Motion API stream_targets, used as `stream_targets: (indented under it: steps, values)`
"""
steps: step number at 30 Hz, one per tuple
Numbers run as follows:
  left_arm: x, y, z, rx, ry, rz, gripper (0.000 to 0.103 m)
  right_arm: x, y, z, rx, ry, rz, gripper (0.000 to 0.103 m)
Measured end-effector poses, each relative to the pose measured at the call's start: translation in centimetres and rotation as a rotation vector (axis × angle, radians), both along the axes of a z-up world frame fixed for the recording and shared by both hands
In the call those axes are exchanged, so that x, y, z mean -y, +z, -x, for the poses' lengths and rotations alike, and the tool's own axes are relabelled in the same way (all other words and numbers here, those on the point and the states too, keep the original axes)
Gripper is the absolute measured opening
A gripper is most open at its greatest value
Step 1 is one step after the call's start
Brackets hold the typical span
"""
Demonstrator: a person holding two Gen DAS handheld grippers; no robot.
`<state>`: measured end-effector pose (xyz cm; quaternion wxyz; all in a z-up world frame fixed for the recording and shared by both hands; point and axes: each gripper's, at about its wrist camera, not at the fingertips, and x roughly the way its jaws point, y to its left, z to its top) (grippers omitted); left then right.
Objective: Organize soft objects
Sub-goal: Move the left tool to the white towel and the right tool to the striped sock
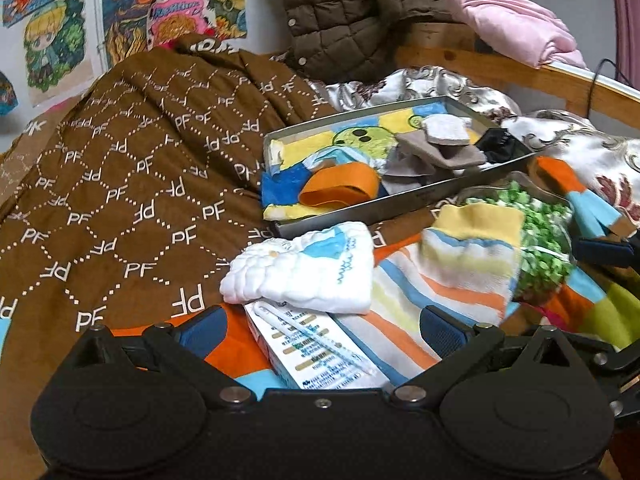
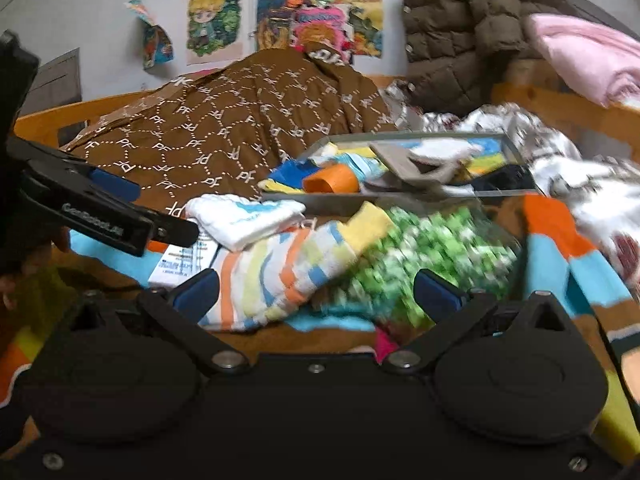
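we see both the left gripper [image 1: 320, 328] and right gripper [image 2: 320, 294] wide open, empty, before the shallow grey metal tray [image 1: 400, 204]; a soft striped sock [image 1: 460, 272] lies just beside the tray.

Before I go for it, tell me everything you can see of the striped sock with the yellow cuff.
The striped sock looks like soft knit, white with orange, blue and pale yellow-green bands and a plain yellow cuff. It lies flat and slightly rumpled on the bedding, cuff pointing away towards the metal tray. The folded white cloth sits against its left side, the green-and-white item against its right. In the right wrist view it lies ahead of the open right gripper, untouched.
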<state>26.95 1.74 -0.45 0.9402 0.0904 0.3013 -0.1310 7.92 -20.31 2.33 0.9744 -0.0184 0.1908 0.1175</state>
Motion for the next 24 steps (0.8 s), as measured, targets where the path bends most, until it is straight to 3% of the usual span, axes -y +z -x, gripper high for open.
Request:
stream_targets:
  steps: [14, 24]
  values:
    - [0.7, -0.5, -2.5, 0.002, 0.03, 0.006, 0.102, -1.3, -0.2, -3.2, 0.024, 0.051, 0.007, 0.102]
    - [1.9, -1.2, -6.0, -0.02, 0.026, -0.03, 0.102, -1.3, -0.6, -5.0, 0.045, 0.059, 0.108, 0.102]
